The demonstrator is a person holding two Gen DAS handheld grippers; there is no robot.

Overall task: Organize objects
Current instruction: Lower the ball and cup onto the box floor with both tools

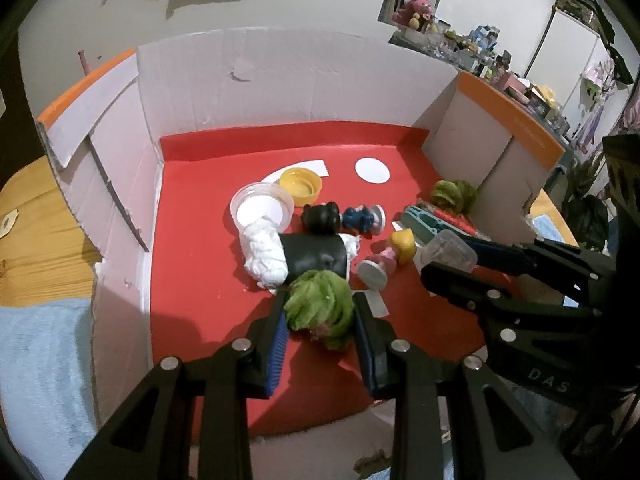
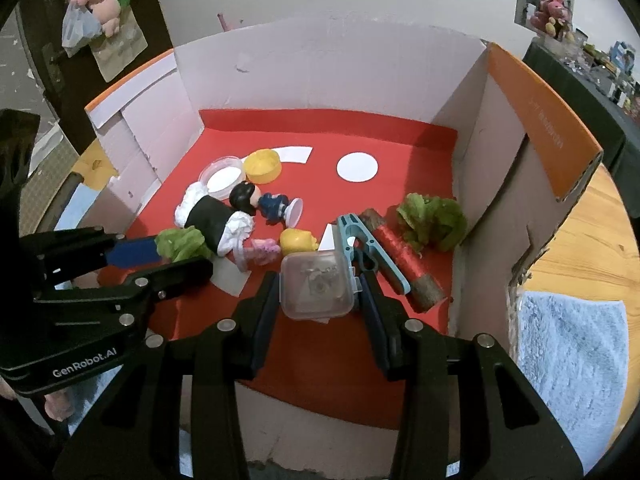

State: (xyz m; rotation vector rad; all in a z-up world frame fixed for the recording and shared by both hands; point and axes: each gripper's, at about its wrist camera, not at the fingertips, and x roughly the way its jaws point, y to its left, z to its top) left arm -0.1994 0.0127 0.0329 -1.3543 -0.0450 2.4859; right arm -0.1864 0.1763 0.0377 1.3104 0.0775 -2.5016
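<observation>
Fingers of the left gripper [image 1: 320,320] clamp a green lettuce toy [image 1: 320,306] above the red floor [image 1: 200,280] of a cardboard box [image 1: 280,76], just in front of a black-and-white doll [image 1: 300,254]. Beside it, the right gripper [image 2: 318,292] grasps a small clear plastic case [image 2: 316,284] near a teal clip [image 2: 360,248] and a red thread spool [image 2: 400,252]. A second lettuce toy [image 2: 432,220] lies in the box's right corner.

We note a crinkled green lettuce piece [image 1: 320,304] clamped near the red floor's front; a clear lidded square box [image 2: 317,285] gripped beside it; a second lettuce piece [image 2: 432,220] lies at the right wall.
</observation>
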